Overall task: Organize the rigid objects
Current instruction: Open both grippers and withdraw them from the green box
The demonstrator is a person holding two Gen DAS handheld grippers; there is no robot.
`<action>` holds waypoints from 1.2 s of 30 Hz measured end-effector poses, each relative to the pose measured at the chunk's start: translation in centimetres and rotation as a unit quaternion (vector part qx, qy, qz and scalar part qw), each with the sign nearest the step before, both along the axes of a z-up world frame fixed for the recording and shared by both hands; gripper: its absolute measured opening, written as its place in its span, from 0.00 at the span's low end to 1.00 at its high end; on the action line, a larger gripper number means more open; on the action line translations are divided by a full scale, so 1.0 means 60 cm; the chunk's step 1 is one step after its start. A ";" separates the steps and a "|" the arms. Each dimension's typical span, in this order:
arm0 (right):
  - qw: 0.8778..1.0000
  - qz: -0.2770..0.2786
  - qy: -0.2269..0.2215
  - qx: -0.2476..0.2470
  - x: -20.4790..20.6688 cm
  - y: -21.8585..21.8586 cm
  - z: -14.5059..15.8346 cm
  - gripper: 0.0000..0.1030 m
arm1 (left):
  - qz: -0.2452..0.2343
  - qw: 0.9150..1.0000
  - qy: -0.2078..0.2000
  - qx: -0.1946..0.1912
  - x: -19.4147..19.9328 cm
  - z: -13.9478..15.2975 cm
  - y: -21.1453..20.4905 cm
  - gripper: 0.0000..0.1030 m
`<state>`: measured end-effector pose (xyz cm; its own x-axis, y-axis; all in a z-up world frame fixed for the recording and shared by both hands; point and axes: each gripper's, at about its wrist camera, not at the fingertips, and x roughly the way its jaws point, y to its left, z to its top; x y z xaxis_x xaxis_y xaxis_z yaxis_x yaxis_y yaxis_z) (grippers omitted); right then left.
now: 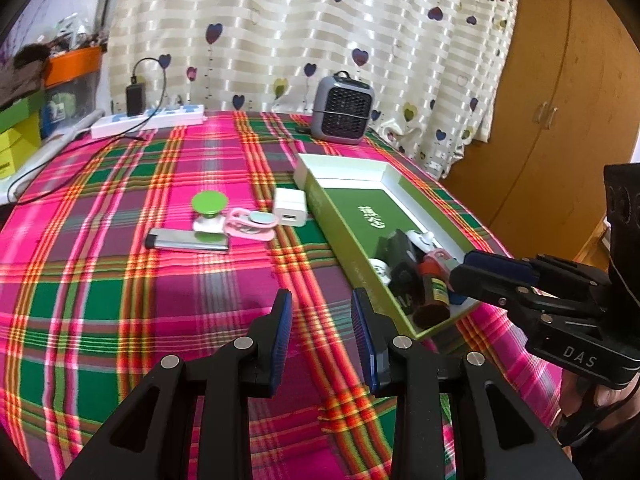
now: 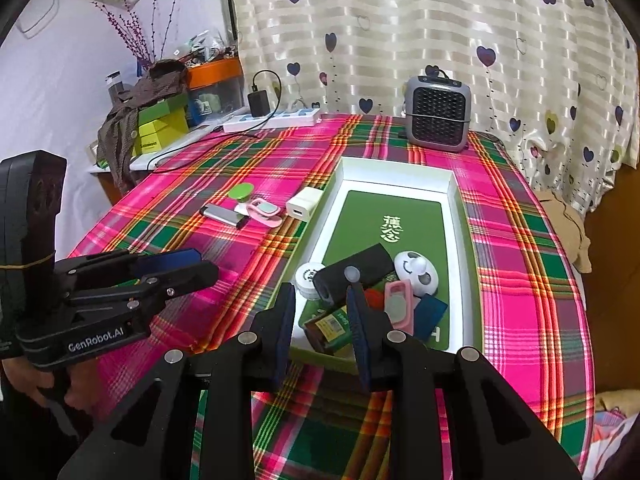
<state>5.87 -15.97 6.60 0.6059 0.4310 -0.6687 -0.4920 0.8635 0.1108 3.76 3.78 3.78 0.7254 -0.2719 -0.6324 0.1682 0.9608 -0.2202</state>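
Four loose items left on cloth at box's 9 o'clock side: white charger [image 1: 290,208] just beside green box [image 1: 320,204], then pink clip [image 1: 250,222], green-topped knob [image 1: 209,204], silver stick [image 1: 187,240].

Left gripper [image 1: 321,336] held apart, empty, above bare cloth.

Right gripper [image 2: 321,328] parted, nothing clamped, over box's near end.

Charger judged best taken first; flat sides to be pinched squarely, clip not to be nudged.

Both cams ride the grippers, angled down over the plaid table [image 1: 120,300]. Left one sits left of the green box [image 1: 340,232], right one looks straight into it; both catch the curtain [image 2: 400,40].
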 end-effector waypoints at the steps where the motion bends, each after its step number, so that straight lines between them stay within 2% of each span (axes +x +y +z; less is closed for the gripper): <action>1: 1.000 0.002 -0.001 0.000 -0.001 0.002 0.000 0.27 | 0.004 1.000 -0.001 0.000 0.000 0.000 0.006 0.29; 6: 1.000 0.013 -0.005 0.002 -0.002 0.012 0.002 0.28 | 0.020 1.000 -0.001 0.002 0.002 0.001 0.026 0.29; 8: 1.000 0.015 -0.006 0.002 -0.002 0.015 0.003 0.36 | 0.025 1.000 0.000 0.003 0.005 0.001 0.034 0.29; 9: 1.000 0.017 -0.007 0.003 -0.002 0.017 0.003 0.37 | 0.028 1.000 0.000 0.004 0.006 0.001 0.037 0.29; 24: 0.999 0.033 -0.005 0.003 0.005 0.034 -0.001 0.37 | 0.061 0.998 0.020 0.006 0.041 -0.012 0.076 0.29; 36: 0.998 0.059 -0.006 -0.009 0.034 0.083 0.007 0.37 | 0.084 0.996 0.034 0.015 0.074 -0.023 0.103 0.30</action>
